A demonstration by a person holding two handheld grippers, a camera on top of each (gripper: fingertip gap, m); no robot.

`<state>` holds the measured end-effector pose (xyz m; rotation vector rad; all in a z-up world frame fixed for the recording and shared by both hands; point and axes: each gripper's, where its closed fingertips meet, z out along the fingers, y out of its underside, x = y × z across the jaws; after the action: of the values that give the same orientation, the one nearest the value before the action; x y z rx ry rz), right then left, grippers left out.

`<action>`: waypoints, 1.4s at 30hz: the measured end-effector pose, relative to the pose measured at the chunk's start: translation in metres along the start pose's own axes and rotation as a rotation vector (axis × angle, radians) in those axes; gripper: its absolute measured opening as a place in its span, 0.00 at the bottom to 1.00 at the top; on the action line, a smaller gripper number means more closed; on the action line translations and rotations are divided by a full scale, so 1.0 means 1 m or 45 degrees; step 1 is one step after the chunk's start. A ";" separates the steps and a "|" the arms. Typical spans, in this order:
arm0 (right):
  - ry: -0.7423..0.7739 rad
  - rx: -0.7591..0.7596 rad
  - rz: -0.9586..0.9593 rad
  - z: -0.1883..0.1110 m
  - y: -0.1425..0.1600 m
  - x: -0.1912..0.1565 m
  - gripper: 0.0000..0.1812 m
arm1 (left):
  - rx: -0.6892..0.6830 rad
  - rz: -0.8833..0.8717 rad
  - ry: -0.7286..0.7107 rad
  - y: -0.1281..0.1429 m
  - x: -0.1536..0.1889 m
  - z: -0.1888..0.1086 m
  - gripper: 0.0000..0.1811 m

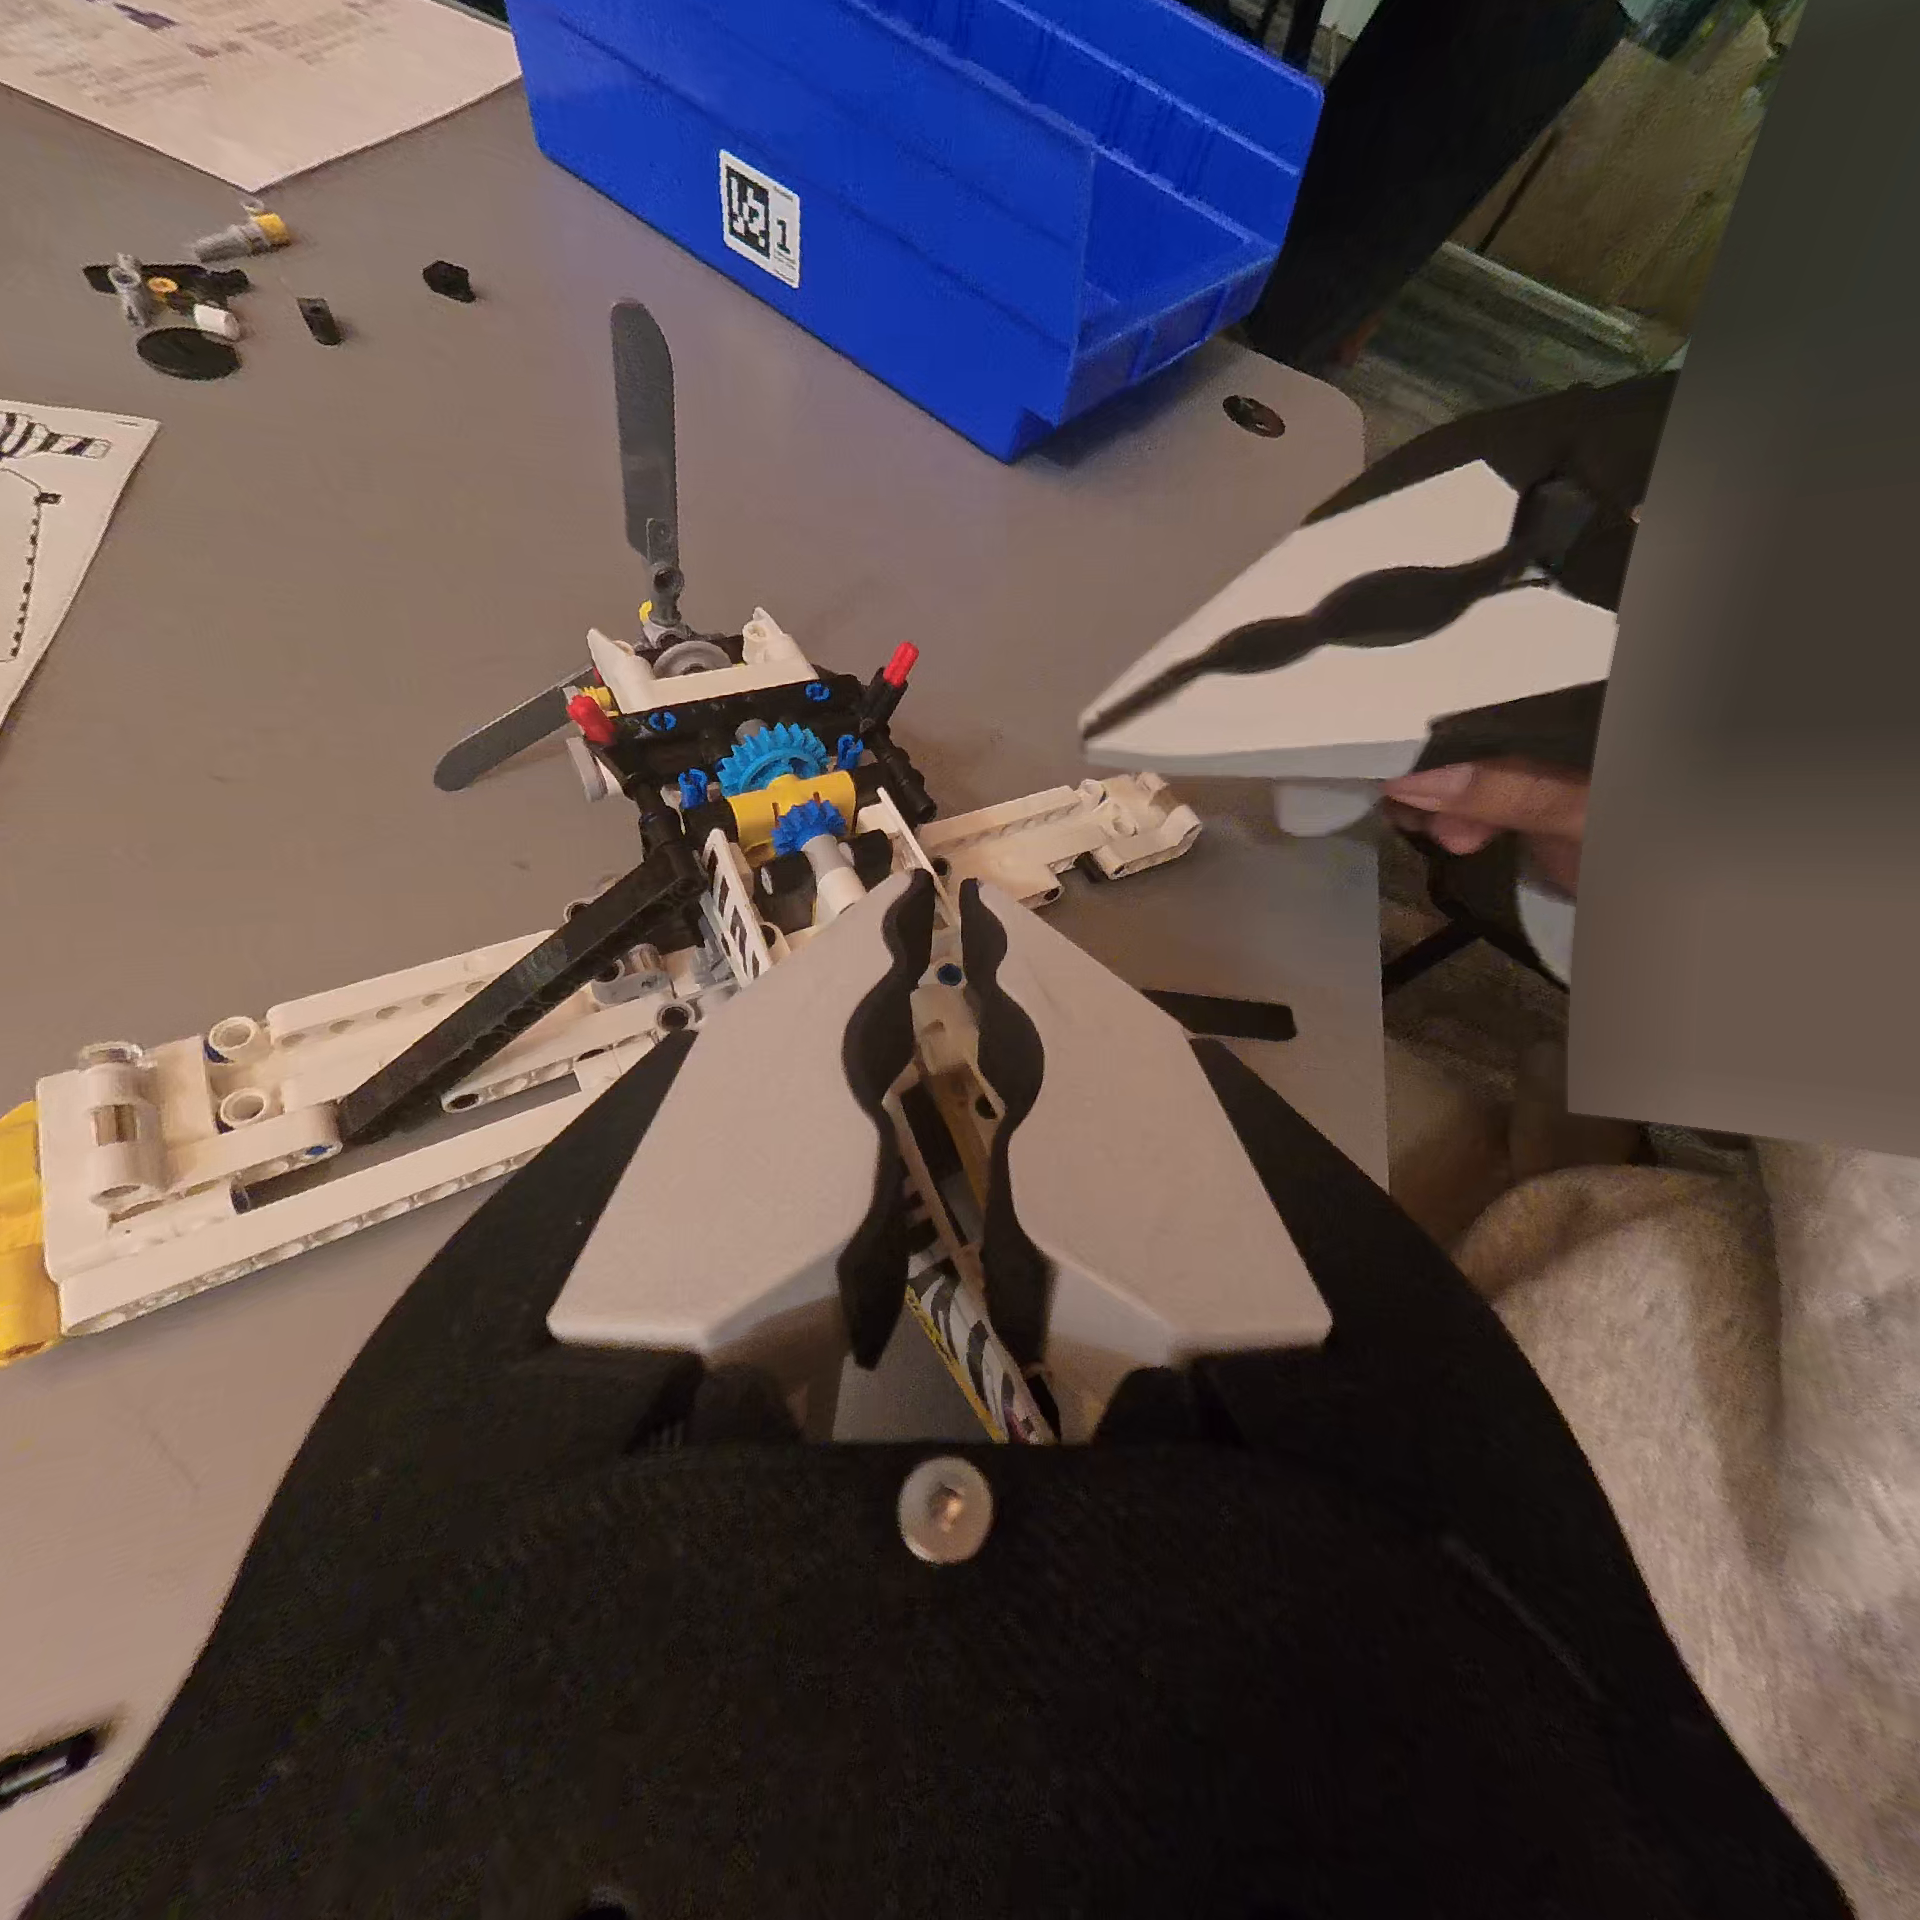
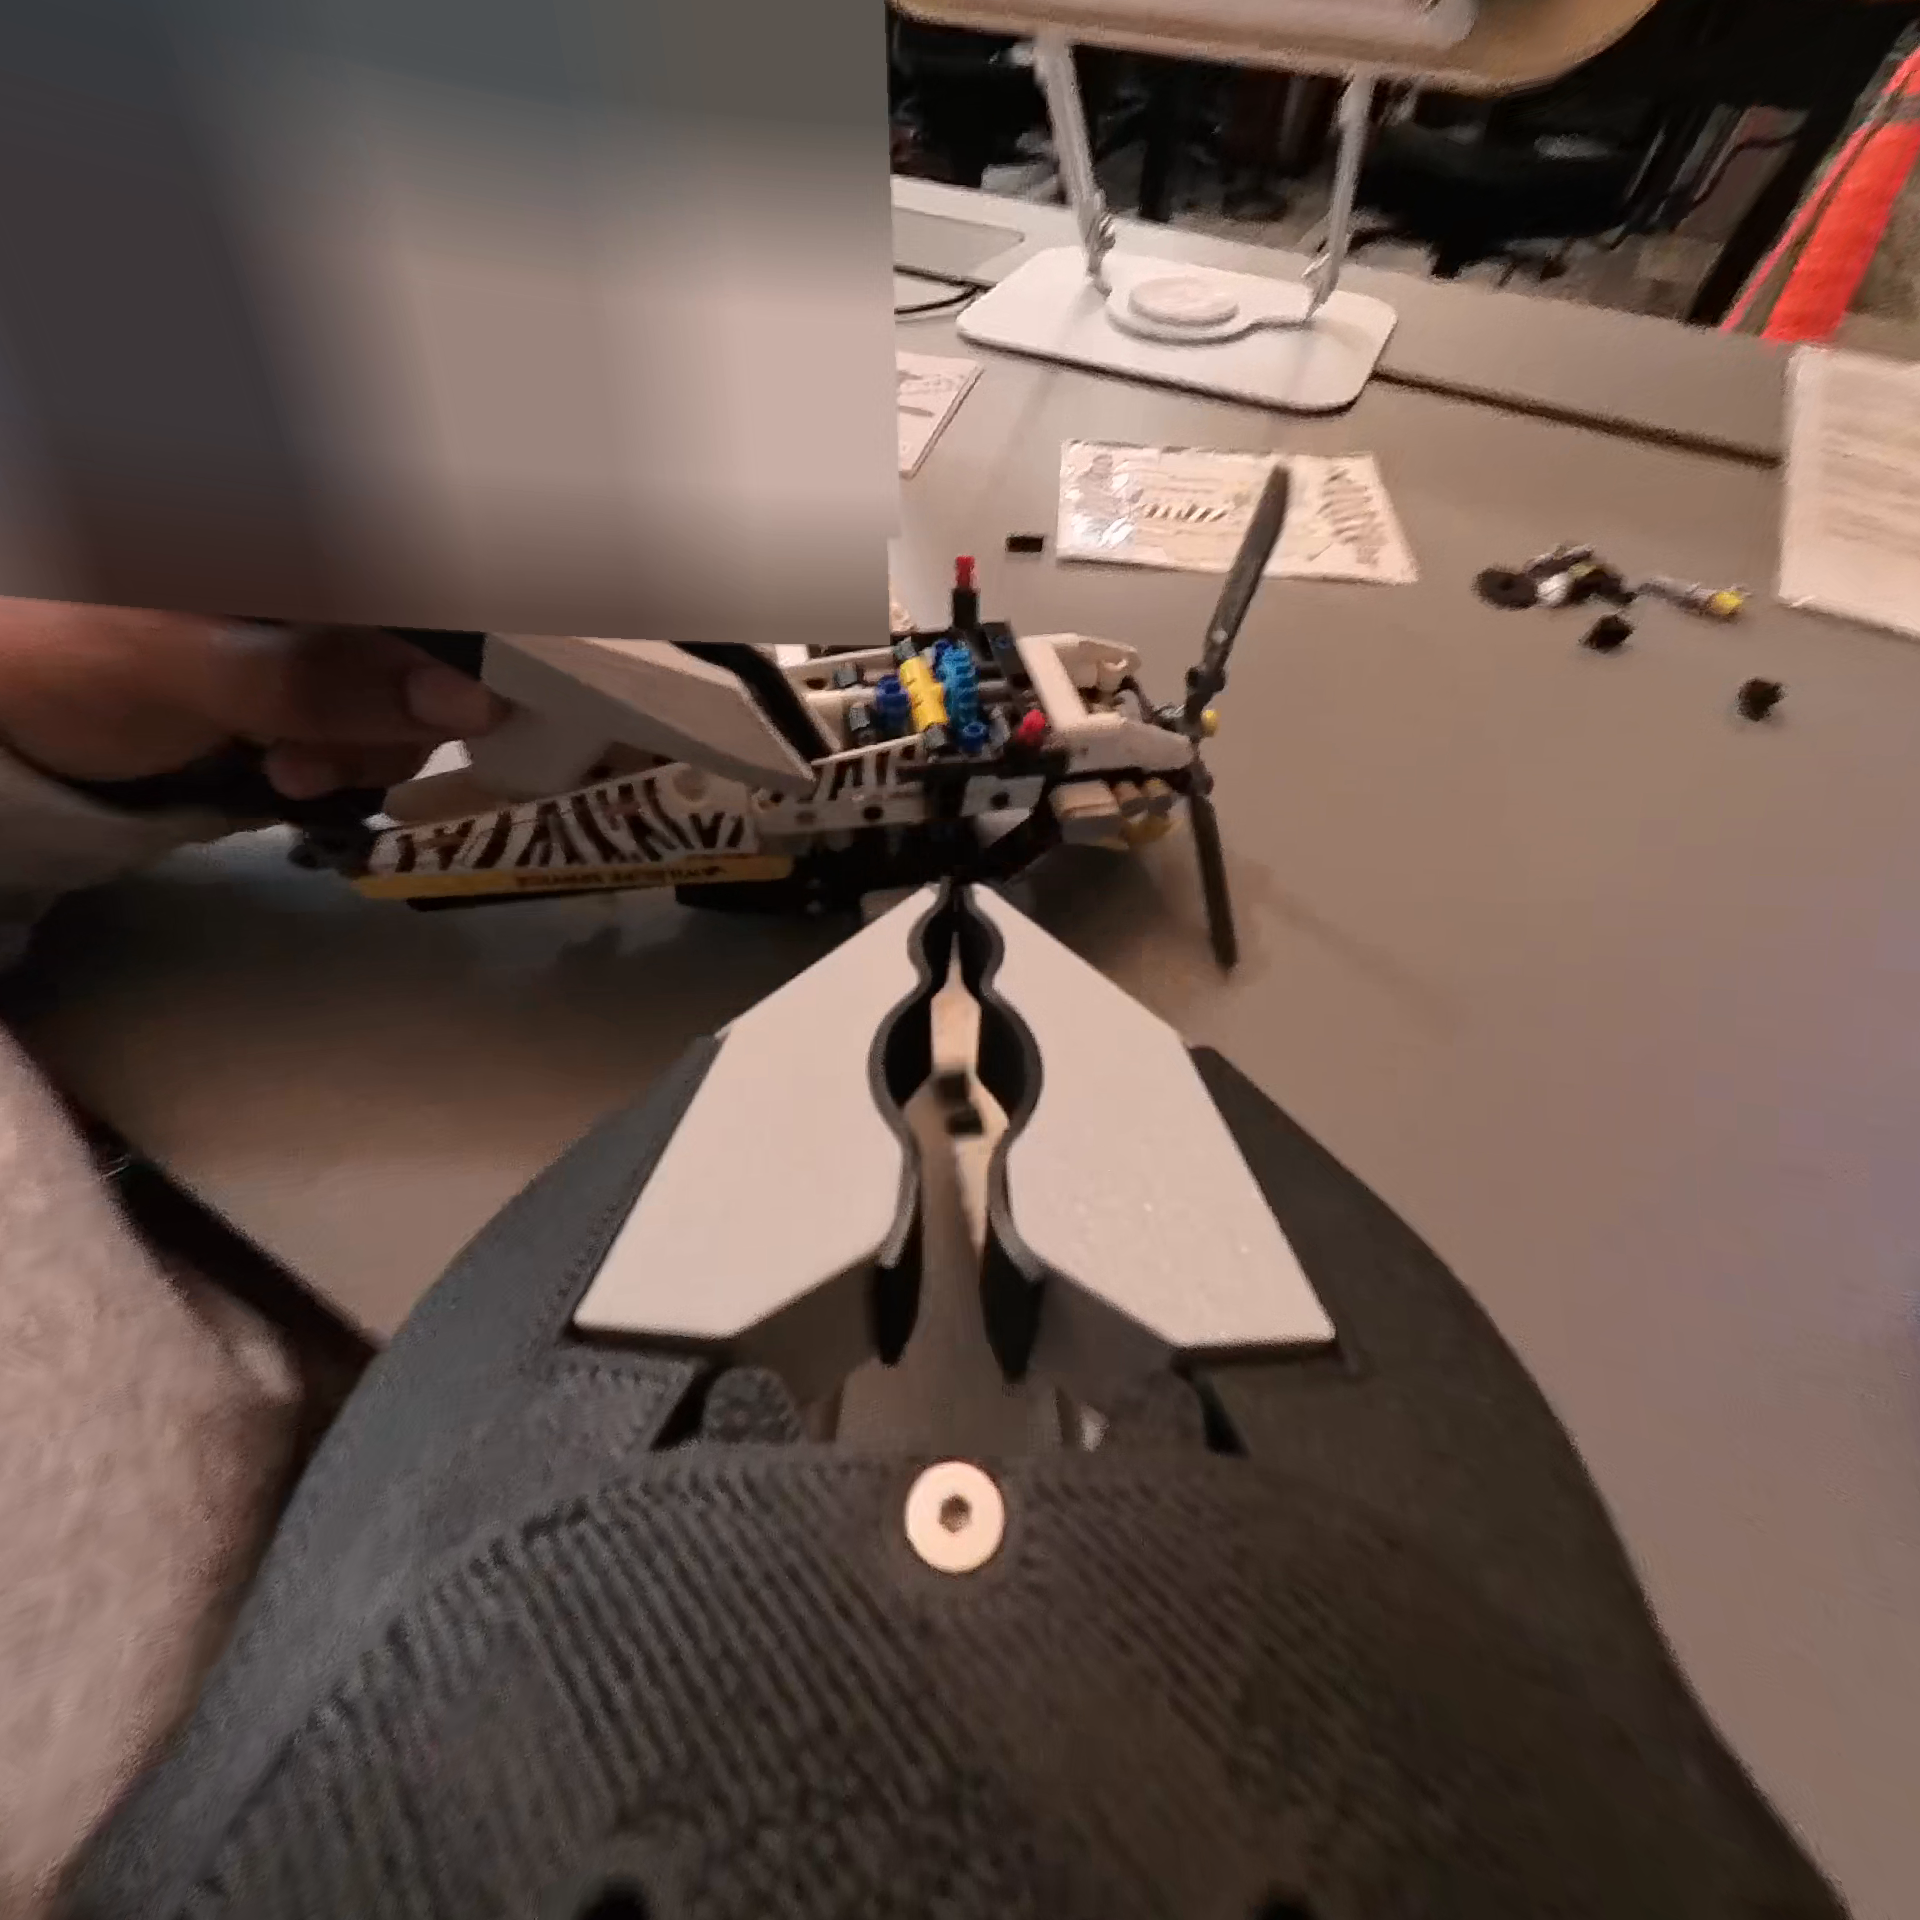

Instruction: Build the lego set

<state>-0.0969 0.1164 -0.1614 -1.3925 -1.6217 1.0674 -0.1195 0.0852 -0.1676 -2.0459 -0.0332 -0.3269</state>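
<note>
the left gripper [image 1: 940, 894] is clamped on the rear fuselage of the plane [image 1: 769, 790], its wavy black pads pinching the white striped body and steadying it on the table [image 1: 312, 1507]. the right gripper [image 2: 954, 899] comes in from the side, fingers pressed together with nothing clearly between them; the pale strip in the gap could be the wing below, i can't tell. it sits just above the right wing [image 1: 1060, 826]. my guess is the step is mid-build, fixing or adjusting something at the wing root, so the next move wants a small, aimed push while the left hold stays firm. the model is hard plastic: white holed beams, black struts, a blue gear [image 1: 756, 764], red pins, a thin grey propeller [image 1: 644, 426]. further off lie loose parts [image 1: 187, 296], paper sheets and a glossy blue bin [image 1: 935, 197]
</note>
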 end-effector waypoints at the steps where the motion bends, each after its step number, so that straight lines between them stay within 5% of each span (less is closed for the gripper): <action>1: -0.050 -0.032 0.033 -0.003 0.003 -0.007 0.01 | 0.003 -0.002 0.002 0.000 0.000 0.000 0.01; 4: -0.173 -0.149 0.093 -0.007 0.019 -0.034 0.07 | 0.016 -0.014 0.015 0.000 0.000 0.000 0.01; 10: -0.068 -0.370 -0.090 0.005 0.058 -0.043 0.11 | 0.043 -0.013 0.029 0.000 0.000 0.000 0.02; 13: -0.052 -0.407 -0.098 0.008 0.063 -0.042 0.04 | 0.053 -0.012 0.036 0.000 0.000 0.000 0.02; 22: -0.163 0.000 -0.051 -0.002 0.006 -0.032 0.03 | 0.070 -0.045 0.069 0.001 0.001 -0.003 0.02; 32: -0.207 -0.208 -0.282 0.013 0.009 -0.011 0.03 | 0.080 -0.054 0.079 0.001 0.001 -0.004 0.01; 42: -0.236 -0.226 -0.170 0.012 0.003 -0.016 0.03 | 0.079 -0.041 0.074 0.001 0.002 -0.003 0.01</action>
<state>-0.1045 0.0989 -0.1686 -1.3067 -1.9563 1.0187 -0.1185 0.0816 -0.1665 -1.9750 -0.0403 -0.4005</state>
